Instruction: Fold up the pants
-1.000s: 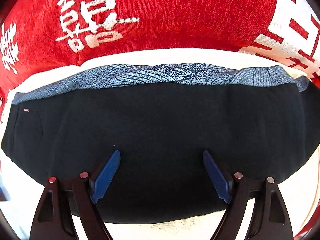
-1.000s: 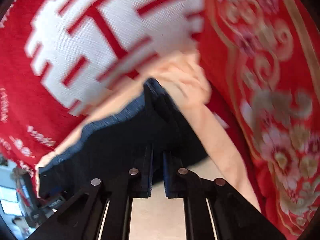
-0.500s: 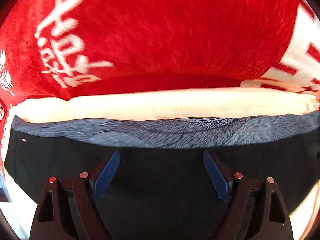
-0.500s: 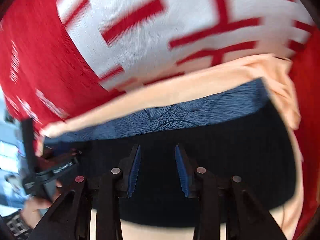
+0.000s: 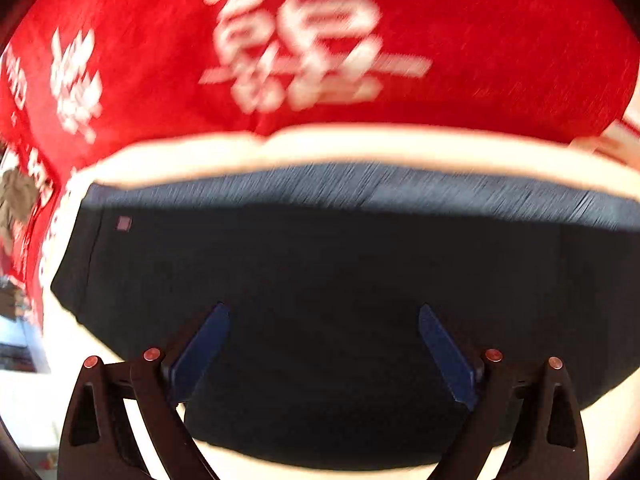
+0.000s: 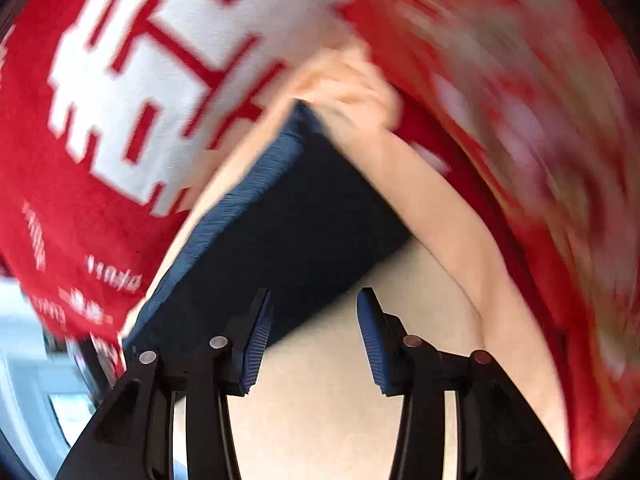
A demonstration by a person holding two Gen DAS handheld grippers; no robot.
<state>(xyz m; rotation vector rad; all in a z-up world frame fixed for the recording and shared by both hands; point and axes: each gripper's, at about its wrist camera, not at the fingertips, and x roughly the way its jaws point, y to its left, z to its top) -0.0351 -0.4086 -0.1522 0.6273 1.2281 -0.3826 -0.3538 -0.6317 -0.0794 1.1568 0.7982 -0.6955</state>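
The black pants [image 5: 320,280] lie folded into a wide flat bundle on a cream cloth [image 5: 340,148], with a grey-blue patterned band [image 5: 360,188] along the far edge. My left gripper [image 5: 324,344] is open and empty, its blue pads spread wide above the near part of the pants. In the right wrist view the pants [image 6: 288,216] run away diagonally to the upper right. My right gripper [image 6: 314,332] is open and empty, at the pants' near right edge, over the cream cloth [image 6: 328,400].
A red blanket with white characters [image 5: 312,40] lies behind the cream cloth. In the right wrist view the red and white blanket [image 6: 140,100] is at the left and a red floral fabric [image 6: 540,140] at the right. The cream cloth bunches at the pants' far corner [image 6: 352,92].
My right gripper, shut on the pants' edge a second ago, has opened, let go and swung to the right end. My left gripper stayed open and drew back, so more of the pants shows.
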